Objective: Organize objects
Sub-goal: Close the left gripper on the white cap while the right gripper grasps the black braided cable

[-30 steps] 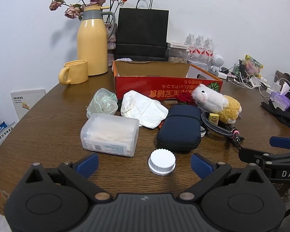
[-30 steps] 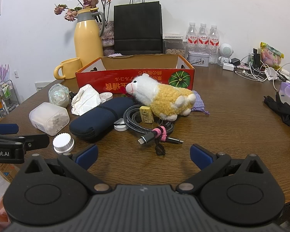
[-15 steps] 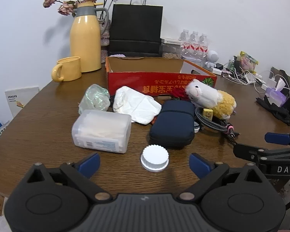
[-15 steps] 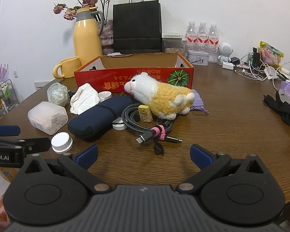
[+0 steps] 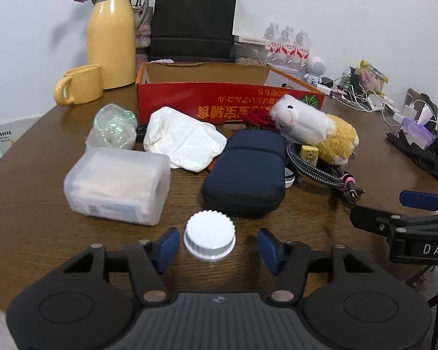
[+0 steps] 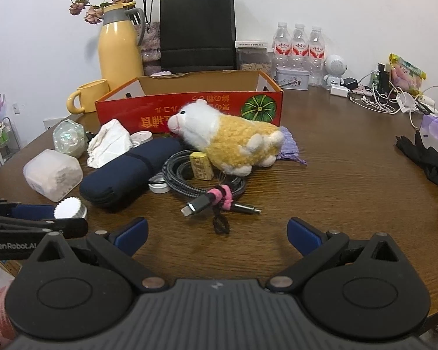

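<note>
A white ribbed cap [image 5: 209, 239] lies on the brown table [image 5: 29, 204], between the blue pads of my left gripper [image 5: 217, 246]. Its jaws are closing, with a gap still showing on both sides of the cap. Behind the cap lie a navy zip case [image 5: 248, 172], a clear plastic box of cotton swabs [image 5: 116, 186], a crumpled white bag [image 5: 184, 143] and a plush sheep [image 5: 312, 128]. A red cardboard box [image 5: 230, 102] stands open behind them. My right gripper [image 6: 217, 233] hovers open over bare table, just short of a coiled braided cable [image 6: 189, 180].
A yellow thermos [image 5: 112, 35], yellow mug [image 5: 81, 87] and black paper bag [image 5: 192, 20] stand at the back. Water bottles [image 6: 299, 46], chargers and cords [image 6: 379, 99] and black gloves [image 6: 429, 163] crowd the right side. The table edge runs close below both grippers.
My left gripper has moved forward and down onto the white cap, and its fingers have come in from wide open to either side of it. The right gripper has stayed put.
</note>
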The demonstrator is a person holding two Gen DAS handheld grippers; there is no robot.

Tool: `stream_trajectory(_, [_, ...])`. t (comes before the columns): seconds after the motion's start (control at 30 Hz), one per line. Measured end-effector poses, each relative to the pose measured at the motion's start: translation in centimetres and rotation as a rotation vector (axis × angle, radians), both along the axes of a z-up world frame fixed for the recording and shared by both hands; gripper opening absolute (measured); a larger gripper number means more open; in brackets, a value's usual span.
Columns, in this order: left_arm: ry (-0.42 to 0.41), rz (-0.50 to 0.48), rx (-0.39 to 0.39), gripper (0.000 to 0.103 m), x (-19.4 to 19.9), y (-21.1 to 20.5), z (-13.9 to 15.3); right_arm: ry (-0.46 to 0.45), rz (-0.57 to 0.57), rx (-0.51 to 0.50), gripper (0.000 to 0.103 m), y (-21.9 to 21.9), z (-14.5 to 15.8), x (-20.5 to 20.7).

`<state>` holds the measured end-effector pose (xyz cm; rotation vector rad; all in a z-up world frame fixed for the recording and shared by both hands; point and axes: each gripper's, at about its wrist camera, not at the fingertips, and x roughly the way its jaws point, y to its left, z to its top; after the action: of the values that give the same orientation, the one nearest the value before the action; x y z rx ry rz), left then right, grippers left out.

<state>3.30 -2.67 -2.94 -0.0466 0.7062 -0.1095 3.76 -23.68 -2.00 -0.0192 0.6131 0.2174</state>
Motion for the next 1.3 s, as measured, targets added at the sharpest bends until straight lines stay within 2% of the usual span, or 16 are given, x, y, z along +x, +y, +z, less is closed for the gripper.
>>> stream_trajectory(0.03, [-0.004, 0.002, 0.005, 0.054, 0.2, -0.2, 0.0, 0.002, 0.0, 0.0, 0.103, -0.1, -0.1, 0.2])
stream_trajectory(0.07, [-0.007, 0.002, 0.011, 0.044, 0.3, -0.4, -0.1, 0.004, 0.001, 0.0, 0.103, -0.1, -0.1, 0.4])
stream_trajectory(0.1, [-0.013, 0.004, 0.021, 0.038, 0.4, -0.5, -0.1, 0.006, 0.003, 0.002, 0.103, -0.2, -0.1, 0.6])
stream_trajectory(0.37, [-0.024, 0.0, 0.006, 0.037, 0.6, -0.4, 0.3, 0.016, 0.026, 0.025, 0.103, -0.3, -0.1, 2.5])
stream_trajectory(0.7, [-0.083, 0.004, -0.014, 0.037, -0.5, 0.8, 2.2, 0.063, 0.067, 0.063, 0.103, 0.2, -0.4, 6.0])
stream_trajectory(0.9, [-0.109, 0.014, -0.018, 0.037, 0.3, 1.2, 3.1, 0.089, 0.066, 0.084, 0.103, 0.5, -0.7, 7.8])
stream_trajectory(1.07, [-0.123, 0.001, -0.023, 0.037, 1.4, 0.9, 3.4, 0.128, 0.068, 0.18, 0.103, 0.2, -1.3, 9.3])
stream_trajectory(1.27, [-0.129, 0.002, -0.028, 0.037, 2.3, 0.9, 3.5, 0.091, 0.062, 0.144, 0.102, 1.2, -1.6, 10.0])
stream_trajectory(1.3, [-0.13, 0.002, -0.03, 0.037, 2.3, 0.9, 3.5, 0.08, 0.057, 0.134, 0.096, 1.3, -1.6, 10.0])
